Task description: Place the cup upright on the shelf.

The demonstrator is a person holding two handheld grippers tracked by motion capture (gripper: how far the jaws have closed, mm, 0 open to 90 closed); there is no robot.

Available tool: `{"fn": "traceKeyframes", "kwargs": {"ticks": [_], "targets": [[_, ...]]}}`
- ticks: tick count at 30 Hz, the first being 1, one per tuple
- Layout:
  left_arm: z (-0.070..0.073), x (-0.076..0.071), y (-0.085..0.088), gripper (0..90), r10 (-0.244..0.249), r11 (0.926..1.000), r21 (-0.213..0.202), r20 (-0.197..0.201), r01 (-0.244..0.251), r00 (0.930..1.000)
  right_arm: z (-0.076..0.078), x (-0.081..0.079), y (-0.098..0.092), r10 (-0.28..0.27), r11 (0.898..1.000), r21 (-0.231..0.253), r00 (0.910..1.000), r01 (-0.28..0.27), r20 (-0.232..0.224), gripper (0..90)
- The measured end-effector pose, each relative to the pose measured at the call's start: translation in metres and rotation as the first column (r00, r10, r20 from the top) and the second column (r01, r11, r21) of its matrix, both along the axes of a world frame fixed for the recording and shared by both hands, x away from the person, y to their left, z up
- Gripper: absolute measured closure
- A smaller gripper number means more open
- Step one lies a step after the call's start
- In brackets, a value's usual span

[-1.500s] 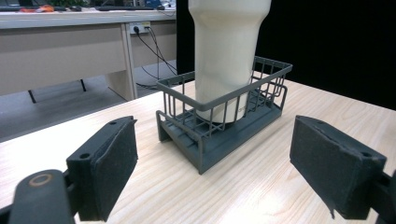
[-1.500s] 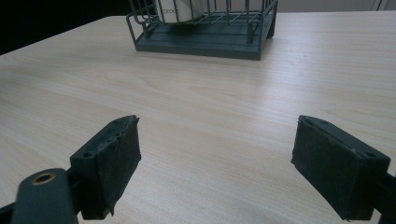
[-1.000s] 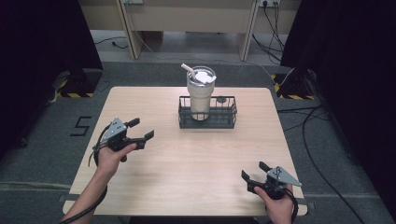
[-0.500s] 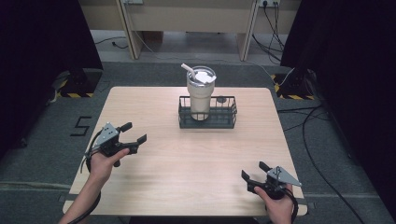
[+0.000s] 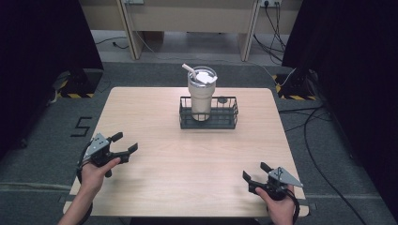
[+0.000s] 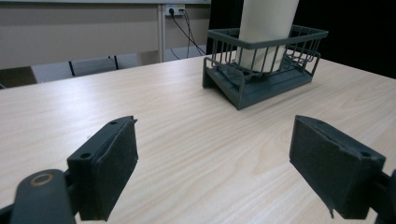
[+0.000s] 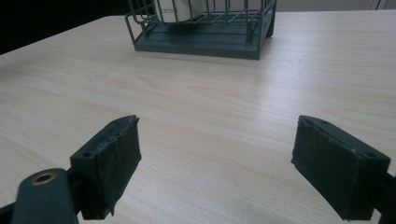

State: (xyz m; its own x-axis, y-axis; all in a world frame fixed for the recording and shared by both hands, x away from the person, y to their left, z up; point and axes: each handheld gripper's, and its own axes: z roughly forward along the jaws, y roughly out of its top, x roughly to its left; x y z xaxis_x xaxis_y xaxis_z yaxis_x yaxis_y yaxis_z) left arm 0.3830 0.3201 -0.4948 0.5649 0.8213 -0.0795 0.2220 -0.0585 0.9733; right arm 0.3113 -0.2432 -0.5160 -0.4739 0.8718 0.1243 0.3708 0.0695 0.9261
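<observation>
A cream tumbler (image 5: 201, 94) with a lid and a straw stands upright in the left part of a dark wire basket (image 5: 209, 114) at the far middle of the wooden table (image 5: 187, 159). The basket (image 6: 261, 65) and tumbler (image 6: 266, 28) also appear ahead in the left gripper view, and the basket (image 7: 205, 28) at the top of the right gripper view. My left gripper (image 5: 125, 142) is open at the table's left edge, empty. My right gripper (image 5: 256, 171) is open near the front right corner, empty.
A small dark object (image 5: 221, 100) rests in the basket's right half. Cables (image 5: 309, 136) trail over the grey floor to the right. A number marking (image 5: 82, 126) lies on the floor at the left. Wooden furniture legs (image 5: 131, 28) stand beyond the table.
My left gripper has drawn back toward the near left edge of the table, still open. The right gripper has stayed where it was.
</observation>
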Motion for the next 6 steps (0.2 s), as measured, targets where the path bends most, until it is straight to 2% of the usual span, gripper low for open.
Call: {"fn": "traceKeyframes", "kwargs": {"ticks": [3, 6], "targets": [[-0.0058, -0.0032, 0.0018, 14.7, 0.006, 0.9999, -0.010, -0.013, -0.007, 0.9999, 0.0000, 0.0000, 0.0001, 0.002, 1.000, -0.002, 1.0000, -0.002, 0.001, 15.5], [-0.0064, -0.0044, 0.0026, 14.7, 0.013, 0.9997, -0.021, -0.008, -0.013, 0.9999, 0.0000, 0.0001, 0.0000, 0.002, 1.000, -0.001, 1.0000, -0.002, -0.001, 15.4]]}}
